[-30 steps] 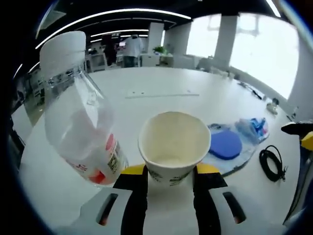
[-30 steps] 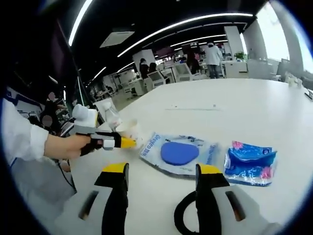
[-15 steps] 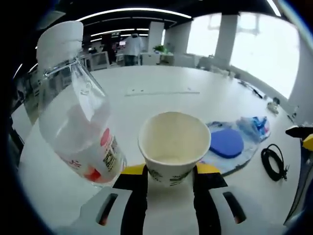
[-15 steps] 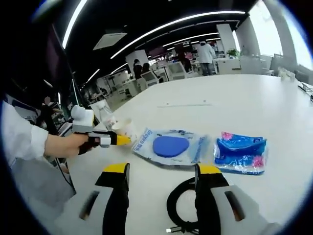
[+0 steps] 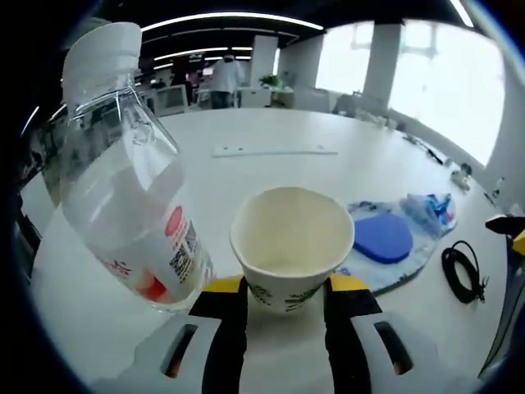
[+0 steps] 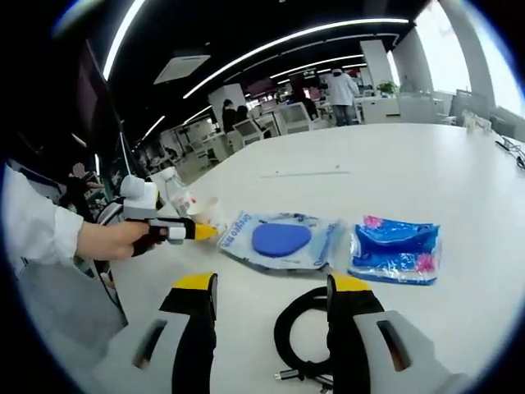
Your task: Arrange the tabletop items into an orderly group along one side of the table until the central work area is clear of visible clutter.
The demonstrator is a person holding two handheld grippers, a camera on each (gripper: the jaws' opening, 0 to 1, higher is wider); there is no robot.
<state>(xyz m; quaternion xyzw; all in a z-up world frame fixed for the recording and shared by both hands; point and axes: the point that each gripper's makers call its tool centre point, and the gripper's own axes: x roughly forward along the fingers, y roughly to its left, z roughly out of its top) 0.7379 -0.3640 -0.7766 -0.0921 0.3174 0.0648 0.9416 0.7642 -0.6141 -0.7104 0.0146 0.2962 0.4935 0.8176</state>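
Note:
My left gripper (image 5: 287, 287) is shut on a white paper cup (image 5: 289, 246), whose open mouth faces the camera. Close on its left stands a clear plastic bottle (image 5: 123, 180) with a white cap and a red label. In the right gripper view a hand holds that left gripper (image 6: 176, 232) with the cup (image 6: 212, 215) beside the bottle (image 6: 176, 197). My right gripper (image 6: 272, 287) is open, low over the table, and a coiled black cable (image 6: 303, 345) lies between its jaws. The cable (image 5: 463, 275) lies at the right in the left gripper view.
A clear packet with a blue pad (image 6: 279, 238) and a blue wrapped packet (image 6: 394, 250) lie side by side on the white table (image 6: 394, 180). Both packets (image 5: 385, 242) sit right of the cup. Office desks and people stand far behind.
The right gripper has come nearer the black cable, which now lies further in between its jaws. The left gripper still holds the cup, and the bottle looks slightly closer.

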